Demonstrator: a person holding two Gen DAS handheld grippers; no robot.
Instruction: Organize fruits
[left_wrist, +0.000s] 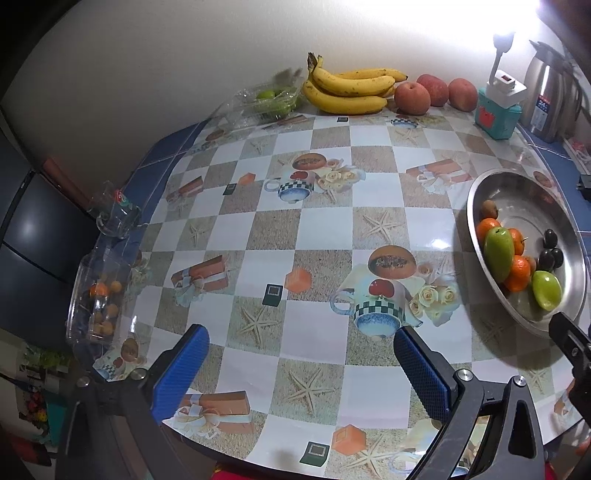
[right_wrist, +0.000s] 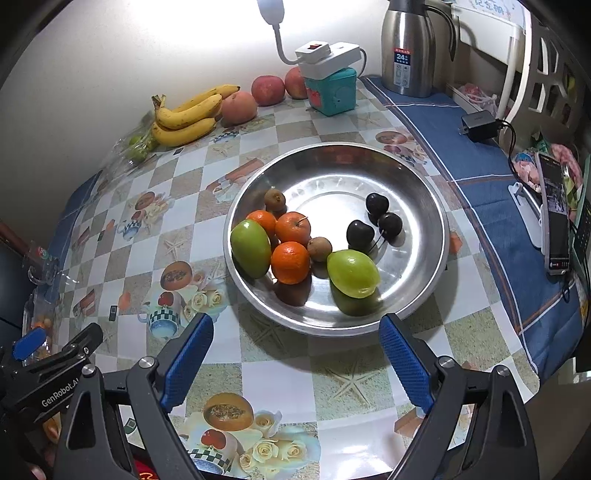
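— Both tools are empty, aren't they?

— Yes. The right gripper (right_wrist: 295, 360) hangs with its fingers spread wide, nothing between them, just short of the steel bowl (right_wrist: 424, 206). The left gripper (left_wrist: 301, 363) is spread too, over bare tablecloth (left_wrist: 321, 229).

— And the fruit?

— Mostly in the bowl: oranges (right_wrist: 290, 262) at nine o'clock, cherries (right_wrist: 376, 221) at two, a green fruit (right_wrist: 352, 273) at six.

— Nearest pick?

— I'd say that green one. Come in low over the rim, straddle its narrow width and close gently; it looks smooth and may roll.

A steel thermos (right_wrist: 408, 48) stands beside a teal box (right_wrist: 332, 90).
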